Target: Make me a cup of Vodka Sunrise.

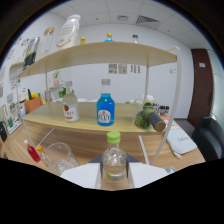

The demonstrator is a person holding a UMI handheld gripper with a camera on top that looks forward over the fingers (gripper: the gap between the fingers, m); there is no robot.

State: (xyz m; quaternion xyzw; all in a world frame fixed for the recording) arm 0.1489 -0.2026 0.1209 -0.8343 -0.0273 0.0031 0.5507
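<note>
The gripper (114, 176) had its pale fingers (82, 176) pressed on the clear bottle (114, 162), green cap up, long axis vertical, held above the bench (85, 142). The empty glass (61, 156) stood just beside it. Risk: a careless tilt looked likely to slop liquid or knock that glass.

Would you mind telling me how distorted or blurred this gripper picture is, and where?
In the gripper view, fisheye bending bows the shelf and its posts outward, a dark ring crops the scene, and everything looks soft: labels on the blue bottle are unreadable. The green-capped bottle stands between the gripper fingers; the black band hides their tips.
</note>
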